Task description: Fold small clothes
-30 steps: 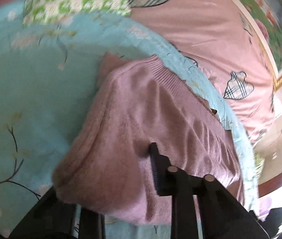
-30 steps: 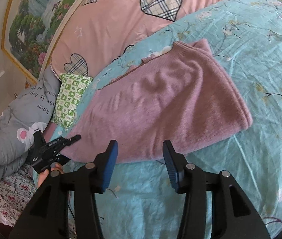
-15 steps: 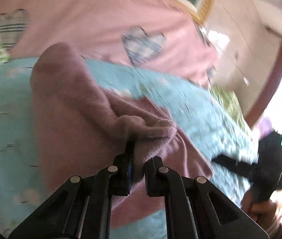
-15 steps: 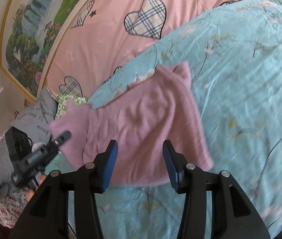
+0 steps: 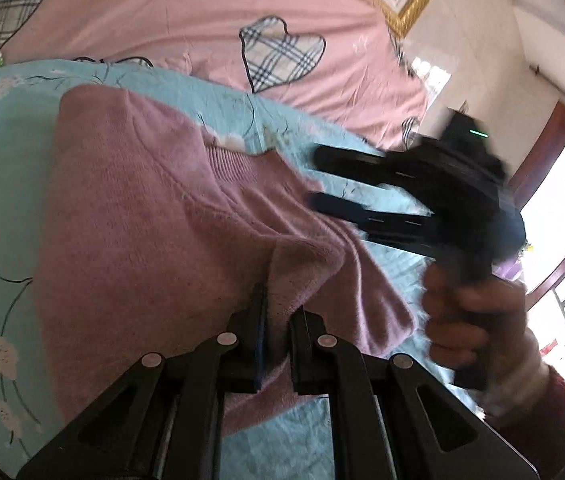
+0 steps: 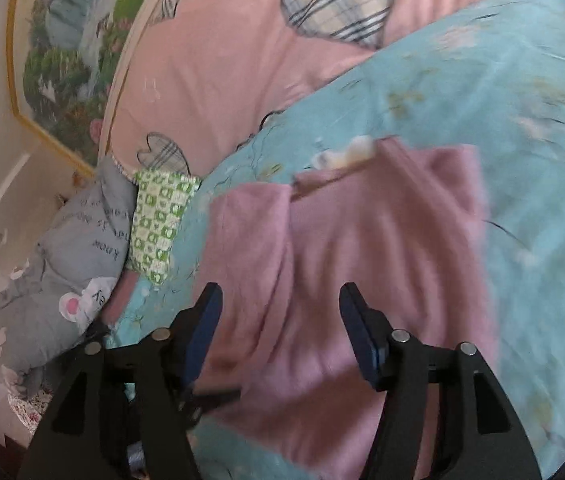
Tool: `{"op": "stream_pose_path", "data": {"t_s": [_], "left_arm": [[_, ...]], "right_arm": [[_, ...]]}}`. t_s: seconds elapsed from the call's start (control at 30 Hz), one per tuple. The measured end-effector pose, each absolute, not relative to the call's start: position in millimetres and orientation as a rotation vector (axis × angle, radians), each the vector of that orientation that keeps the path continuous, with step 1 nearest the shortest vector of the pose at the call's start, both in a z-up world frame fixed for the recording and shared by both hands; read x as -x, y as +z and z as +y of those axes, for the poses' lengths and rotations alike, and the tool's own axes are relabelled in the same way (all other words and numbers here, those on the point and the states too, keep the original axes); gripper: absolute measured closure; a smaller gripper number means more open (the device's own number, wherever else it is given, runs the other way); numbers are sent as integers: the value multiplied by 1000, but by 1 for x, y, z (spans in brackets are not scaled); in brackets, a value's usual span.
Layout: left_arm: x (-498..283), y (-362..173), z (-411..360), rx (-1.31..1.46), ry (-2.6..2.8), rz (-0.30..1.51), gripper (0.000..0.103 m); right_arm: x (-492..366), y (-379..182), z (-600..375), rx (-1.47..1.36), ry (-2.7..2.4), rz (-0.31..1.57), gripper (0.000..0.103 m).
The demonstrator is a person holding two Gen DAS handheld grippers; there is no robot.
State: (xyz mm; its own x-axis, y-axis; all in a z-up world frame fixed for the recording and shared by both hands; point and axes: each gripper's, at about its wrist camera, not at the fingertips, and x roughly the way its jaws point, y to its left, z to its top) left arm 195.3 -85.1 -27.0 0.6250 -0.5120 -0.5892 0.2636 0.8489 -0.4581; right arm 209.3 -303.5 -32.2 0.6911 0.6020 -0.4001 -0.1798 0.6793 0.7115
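Left hand-held gripper (image 5: pixel 278 332) has carried its pinched sweater (image 5: pixel 142 220) edge over toward 3 o'clock — fold half laid. Right hand-held gripper (image 6: pixel 278 332) opening, nothing between its jaws, moved in over the sweater.

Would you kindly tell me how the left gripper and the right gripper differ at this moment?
The left gripper is shut on a bunched fold of the mauve knitted sweater; the right gripper holds nothing. The left gripper's jaws stand nearly together, while the right gripper's jaws stand wide apart and are opening. In the left wrist view a hand carries the right gripper; no hand shows on the left gripper. Both are black two-finger grippers over the sweater.
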Motion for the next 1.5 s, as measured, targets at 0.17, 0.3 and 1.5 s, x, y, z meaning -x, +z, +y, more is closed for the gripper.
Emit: {"op": "stream_pose_path", "data": {"t_s": [0.17,0.3,1.5], "left_arm": [[-187,-22,-71,376,-464,759,96],[-185,-28,-71,365,-465,777,96],[-190,-59,-221,148,-673,893,79]], "right_arm": [[-275,-48,-252,-639,537,835,40],[-304,-58,-226,-638,576,891,53],[-210,-75,-377,-731,285,751,78]]}}
